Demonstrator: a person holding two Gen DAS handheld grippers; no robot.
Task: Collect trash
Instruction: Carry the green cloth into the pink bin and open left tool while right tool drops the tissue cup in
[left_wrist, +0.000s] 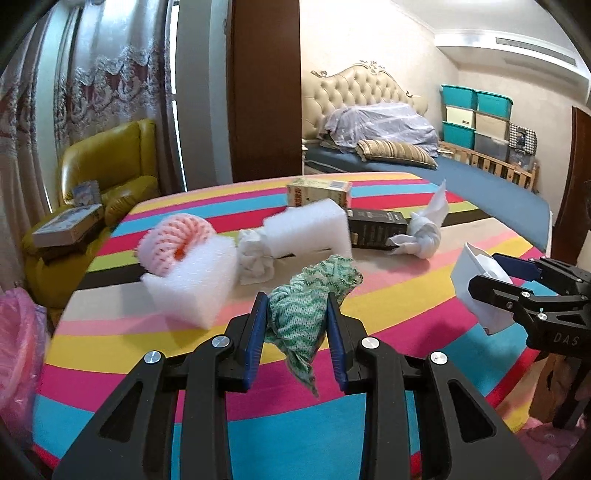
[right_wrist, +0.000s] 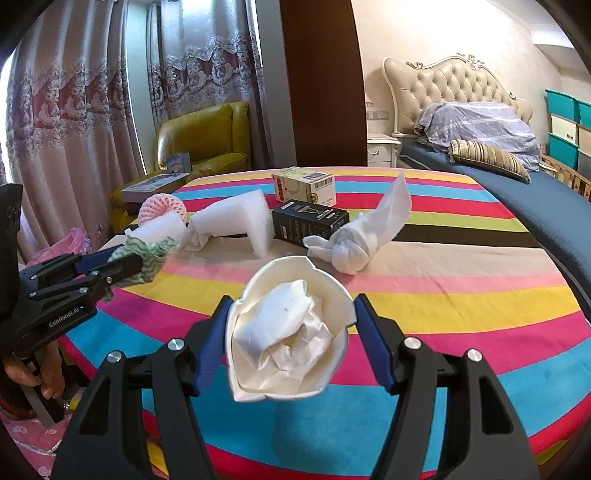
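My left gripper (left_wrist: 295, 306) is shut on a crumpled green-and-white patterned cloth (left_wrist: 306, 306), lifted above the striped table (left_wrist: 388, 317). The same cloth (right_wrist: 147, 254) and left gripper (right_wrist: 122, 266) show at the left of the right wrist view. My right gripper (right_wrist: 291, 310) is shut on a squashed white paper cup (right_wrist: 288, 332) stuffed with crumpled tissue; that cup (left_wrist: 476, 284) and right gripper (left_wrist: 495, 273) appear at the right of the left wrist view. Other trash lies on the table: white foam blocks (left_wrist: 195, 284), (left_wrist: 310, 229), pink fruit netting (left_wrist: 177, 236), a knotted white tissue (left_wrist: 424, 232).
A black box (left_wrist: 373, 229) and a beige carton (left_wrist: 317, 190) sit toward the table's far side. Pink plastic bags (left_wrist: 18, 350) hang at the left edge. A yellow armchair (left_wrist: 110, 166) with boxes stands behind on the left, a bed (left_wrist: 406, 155) behind on the right.
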